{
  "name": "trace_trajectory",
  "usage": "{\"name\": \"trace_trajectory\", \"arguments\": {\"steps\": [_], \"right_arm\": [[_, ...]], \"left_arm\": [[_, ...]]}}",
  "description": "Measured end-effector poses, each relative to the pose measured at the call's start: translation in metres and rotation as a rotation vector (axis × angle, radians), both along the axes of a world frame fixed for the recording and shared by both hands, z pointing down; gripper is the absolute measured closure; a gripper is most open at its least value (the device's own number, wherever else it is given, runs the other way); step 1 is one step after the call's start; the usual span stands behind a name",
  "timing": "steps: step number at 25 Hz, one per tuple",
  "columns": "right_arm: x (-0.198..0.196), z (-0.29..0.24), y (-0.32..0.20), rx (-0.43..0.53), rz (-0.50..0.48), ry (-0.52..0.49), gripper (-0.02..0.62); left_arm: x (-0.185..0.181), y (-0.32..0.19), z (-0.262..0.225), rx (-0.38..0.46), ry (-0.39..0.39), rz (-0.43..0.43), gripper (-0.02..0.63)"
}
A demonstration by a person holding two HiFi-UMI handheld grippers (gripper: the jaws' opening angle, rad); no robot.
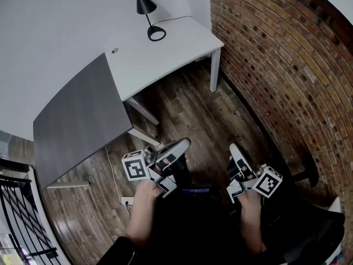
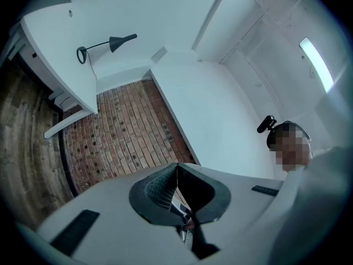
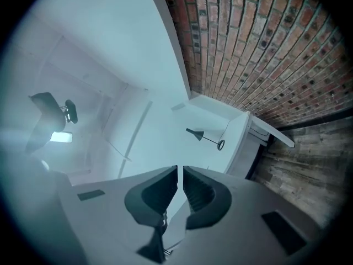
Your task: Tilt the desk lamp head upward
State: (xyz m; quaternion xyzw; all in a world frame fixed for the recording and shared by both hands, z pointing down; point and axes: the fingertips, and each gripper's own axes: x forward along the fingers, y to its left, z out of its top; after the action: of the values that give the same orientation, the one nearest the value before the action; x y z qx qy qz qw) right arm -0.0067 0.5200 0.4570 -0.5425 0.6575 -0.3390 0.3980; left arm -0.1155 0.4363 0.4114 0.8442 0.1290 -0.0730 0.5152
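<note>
A black desk lamp (image 1: 144, 3) with a cone head and a ring base (image 1: 156, 33) stands at the far end of a white desk (image 1: 171, 57); its head points down. Both grippers are held low over the wooden floor, far short of the desk. My left gripper (image 1: 184, 144) is shut, pads together with nothing between them (image 2: 176, 167). My right gripper (image 1: 234, 148) is also shut and empty (image 3: 180, 169). The lamp (image 2: 113, 43) shows small and distant in the left gripper view, and the lamp (image 3: 205, 137) is just as far off in the right gripper view.
A grey desk (image 1: 77, 123) adjoins the white one on the left. A brick wall (image 1: 276, 54) runs along the right. A black railing (image 1: 19, 214) stands at lower left and a floor socket (image 1: 127, 201) lies near my left arm.
</note>
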Motion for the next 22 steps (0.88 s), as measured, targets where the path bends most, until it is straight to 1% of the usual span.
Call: {"name": "trace_trajectory", "arguments": {"steps": [5,8,10,16,19,22], "right_arm": [[0.009,-0.009,-0.031,-0.011,0.004,0.029,0.578],[0.011,-0.022,-0.060,-0.002,-0.019,0.079,0.578],[0.009,-0.026,-0.084,-0.006,-0.042,0.082,0.578],[-0.009,-0.045,-0.168,-0.018,-0.126,0.126,0.578],[-0.012,-0.046,-0.192,-0.041,-0.156,0.112,0.578],[-0.018,-0.049,-0.211,-0.042,-0.170,0.145,0.578]], "left_arm": [[0.024,-0.032,-0.001,-0.021,0.044,0.028,0.594],[0.030,-0.057,-0.003,-0.031,0.078,0.033,0.594],[0.030,-0.078,-0.004,-0.034,0.093,0.027,0.594],[0.025,-0.147,0.002,-0.028,0.077,-0.024,0.593],[0.029,-0.166,0.002,-0.031,0.080,-0.026,0.594],[0.027,-0.184,0.002,-0.034,0.085,-0.020,0.594]]}}
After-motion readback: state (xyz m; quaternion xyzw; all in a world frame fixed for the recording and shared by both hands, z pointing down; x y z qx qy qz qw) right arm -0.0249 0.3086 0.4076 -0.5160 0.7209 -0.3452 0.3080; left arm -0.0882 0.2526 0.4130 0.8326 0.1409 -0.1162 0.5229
